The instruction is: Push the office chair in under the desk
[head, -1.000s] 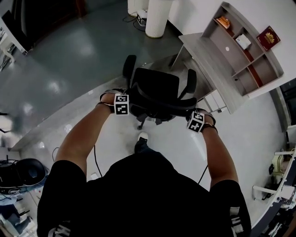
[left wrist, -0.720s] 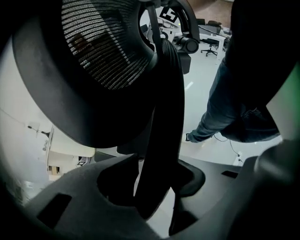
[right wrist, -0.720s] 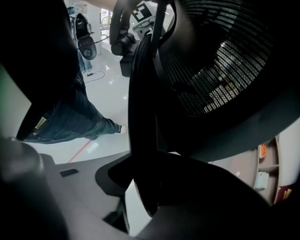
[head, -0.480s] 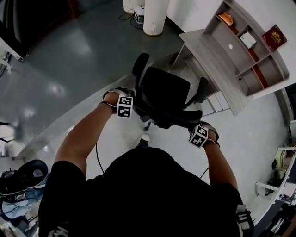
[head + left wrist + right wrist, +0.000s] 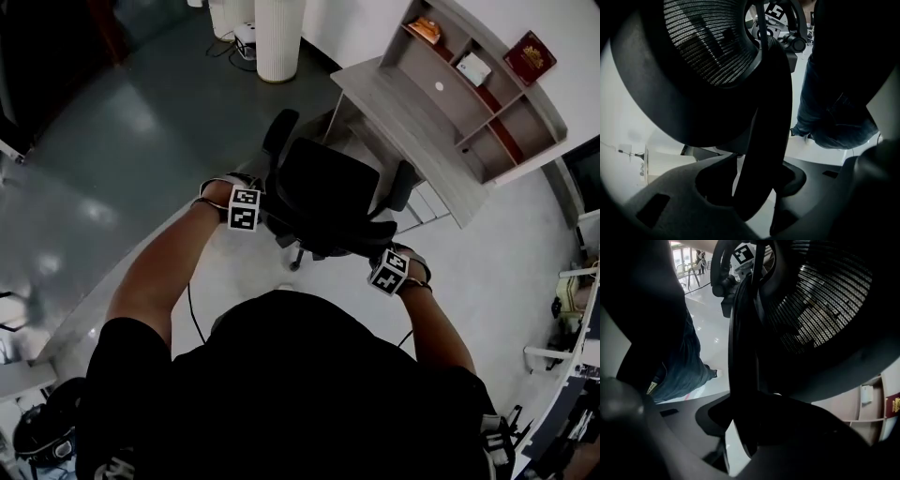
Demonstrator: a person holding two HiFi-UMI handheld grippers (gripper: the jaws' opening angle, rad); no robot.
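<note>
In the head view the black office chair (image 5: 328,192) stands with its seat facing the grey desk (image 5: 403,112), its right armrest (image 5: 403,180) near the desk's front edge. My left gripper (image 5: 251,206) holds the left side of the backrest and my right gripper (image 5: 382,268) holds the right side. In the left gripper view the backrest's dark rim (image 5: 761,140) runs between the jaws of the left gripper (image 5: 754,190), which are opening slightly. The right gripper (image 5: 740,427) has the same rim (image 5: 743,357) between its jaws, under the mesh back (image 5: 820,301).
A grey shelf unit (image 5: 487,89) with a red book and small items sits on the desk's far side. White drawers (image 5: 433,202) stand under the desk at the right. A white ribbed column (image 5: 279,37) stands beyond the chair. A cable (image 5: 190,309) trails on the floor.
The chair and both grippers have moved forward toward the desk, and the chair's right armrest is now closer to the desk edge. The person's foot is no longer visible.
</note>
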